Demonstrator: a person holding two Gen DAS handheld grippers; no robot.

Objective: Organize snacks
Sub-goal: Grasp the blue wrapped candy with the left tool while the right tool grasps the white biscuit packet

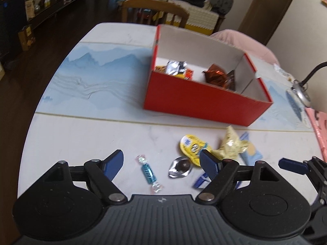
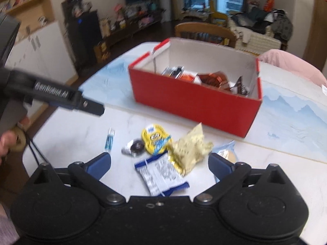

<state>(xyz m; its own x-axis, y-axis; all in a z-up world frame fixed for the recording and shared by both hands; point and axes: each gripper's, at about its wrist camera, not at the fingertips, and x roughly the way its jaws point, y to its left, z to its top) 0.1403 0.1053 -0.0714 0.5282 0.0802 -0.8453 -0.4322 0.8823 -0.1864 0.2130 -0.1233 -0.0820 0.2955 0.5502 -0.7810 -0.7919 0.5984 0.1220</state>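
Several loose snacks (image 2: 163, 157) are left on the table (image 1: 81, 134), at 6 o'clock of the red box (image 1: 196, 102), where sorted packets are already collected. The left gripper (image 1: 163, 163) and right gripper (image 2: 160, 166) are held above them, fingers spread wide, nothing gripped or touched.

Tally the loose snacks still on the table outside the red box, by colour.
Yellow: 2, round yellow pack, crumpled pale-yellow wrapper
Blue: 3, teal twist candy, blue-and-white packet, light-blue biscuit pack
Silver: 1, foil chocolate
Total: 6
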